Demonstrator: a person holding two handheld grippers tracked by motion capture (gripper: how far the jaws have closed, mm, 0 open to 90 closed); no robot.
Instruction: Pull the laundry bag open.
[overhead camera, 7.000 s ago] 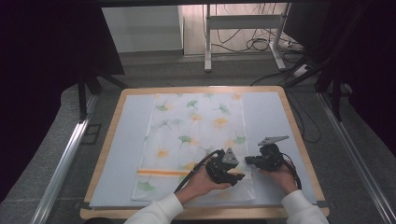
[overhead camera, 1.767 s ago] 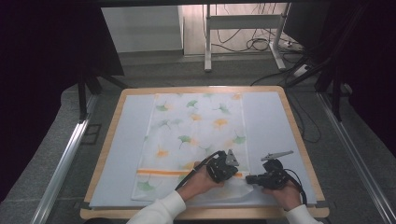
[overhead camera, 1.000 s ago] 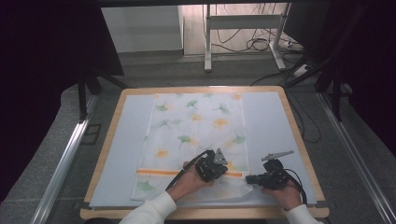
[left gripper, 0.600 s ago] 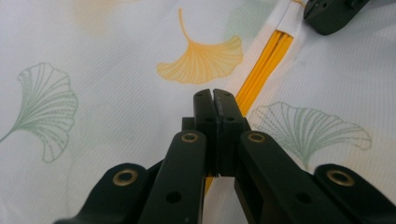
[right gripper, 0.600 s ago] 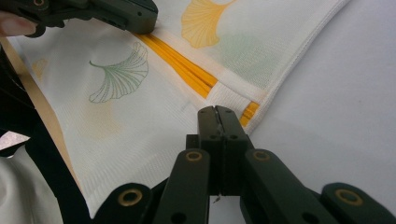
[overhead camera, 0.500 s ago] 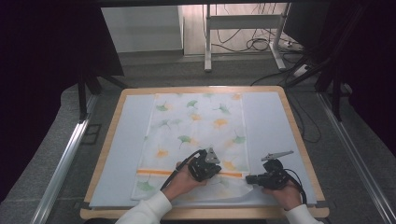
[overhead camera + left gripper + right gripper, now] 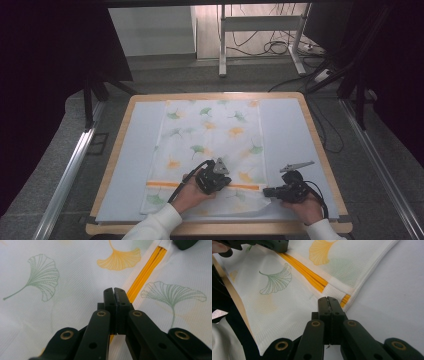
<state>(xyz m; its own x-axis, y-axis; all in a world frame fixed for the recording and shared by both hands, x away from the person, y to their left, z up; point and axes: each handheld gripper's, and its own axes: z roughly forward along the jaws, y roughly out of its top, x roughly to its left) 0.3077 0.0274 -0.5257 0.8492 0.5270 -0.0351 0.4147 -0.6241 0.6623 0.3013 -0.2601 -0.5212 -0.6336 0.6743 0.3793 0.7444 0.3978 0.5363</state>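
Observation:
A white cloth (image 7: pixel 215 135) printed with green and orange ginkgo leaves lies flat on the pale mat (image 7: pixel 287 130). An orange stripe (image 7: pixel 165 184) crosses it near the front. My left gripper (image 7: pixel 227 183) rests shut on the cloth beside the stripe (image 7: pixel 145 275), its tips (image 7: pixel 114 291) together with nothing visibly pinched. My right gripper (image 7: pixel 266 191) is shut too, its tips (image 7: pixel 327 300) sitting at the cloth's right hem (image 7: pixel 359 285) where the stripe (image 7: pixel 304 271) ends. The left gripper (image 7: pixel 269 245) appears farther along the stripe in the right gripper view.
The mat lies on a wooden-edged table (image 7: pixel 115 165). Bare mat flanks the cloth on both sides (image 7: pixel 142 145). Metal rails (image 7: pixel 70 170) run beside the table. Behind it stand desk legs and cables (image 7: pixel 260 47) on the floor.
My left gripper has slid a little to the left along the orange stripe. The right gripper has stayed at the cloth's right edge.

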